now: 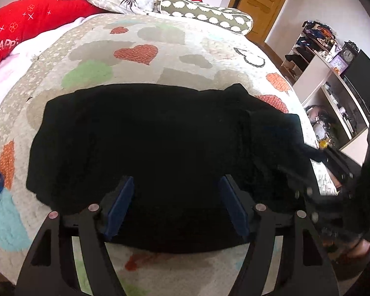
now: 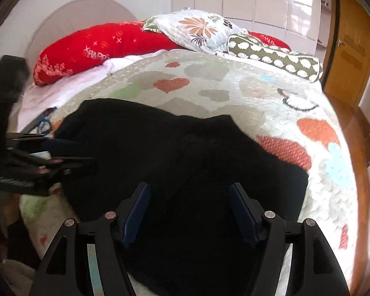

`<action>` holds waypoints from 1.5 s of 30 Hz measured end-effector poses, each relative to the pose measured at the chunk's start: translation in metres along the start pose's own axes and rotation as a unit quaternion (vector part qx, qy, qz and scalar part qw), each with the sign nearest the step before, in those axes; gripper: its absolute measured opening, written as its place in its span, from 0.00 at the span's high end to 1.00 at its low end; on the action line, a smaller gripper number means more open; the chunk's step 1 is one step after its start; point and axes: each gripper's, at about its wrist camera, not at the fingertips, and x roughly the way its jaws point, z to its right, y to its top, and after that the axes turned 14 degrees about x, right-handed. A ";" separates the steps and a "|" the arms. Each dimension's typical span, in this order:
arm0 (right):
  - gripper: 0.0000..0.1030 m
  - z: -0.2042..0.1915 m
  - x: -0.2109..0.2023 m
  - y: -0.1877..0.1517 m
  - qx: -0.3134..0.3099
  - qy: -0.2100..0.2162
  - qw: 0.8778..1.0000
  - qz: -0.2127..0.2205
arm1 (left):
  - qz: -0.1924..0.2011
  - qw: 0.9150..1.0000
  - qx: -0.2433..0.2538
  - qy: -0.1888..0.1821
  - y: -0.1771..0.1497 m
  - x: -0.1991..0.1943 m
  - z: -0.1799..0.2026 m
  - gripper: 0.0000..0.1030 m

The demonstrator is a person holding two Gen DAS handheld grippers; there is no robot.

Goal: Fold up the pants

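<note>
the heart quilt (image 1: 160,39) fills both frames, and the black pants (image 1: 148,153) sit mid-frame, already folded into a chunky rectangle. probably one more fold or some smoothing left. left gripper (image 1: 176,207) and right gripper (image 2: 190,212) hover low-centre, both spread wide, gripping nothing.

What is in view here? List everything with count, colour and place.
pants: one, black, flat on the quilt
quilt: one, cream with hearts, covers the bed
long pillow: one, red, at the headboard
floral pillow: one, white, atop the red one
bolster: one, olive with white spots, far right of bed
door: one, wooden, right wall
clock: one, dark, on the shelves
left gripper: jaws open above the pants
right gripper: jaws open above the pants
</note>
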 end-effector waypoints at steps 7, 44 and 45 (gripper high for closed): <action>0.29 0.002 0.019 -0.015 0.018 0.000 1.000 -0.012 | -0.004 1.000 -0.003 0.003 0.004 0.010 0.000 0.29; 0.22 -0.002 0.049 0.020 0.031 -0.001 0.999 -0.034 | 0.031 0.996 -0.078 -0.011 -0.028 -0.041 -0.041 0.20; 0.22 -0.003 0.048 0.020 0.028 -0.002 0.999 -0.033 | 0.031 0.996 -0.082 -0.009 -0.032 -0.043 -0.044 0.20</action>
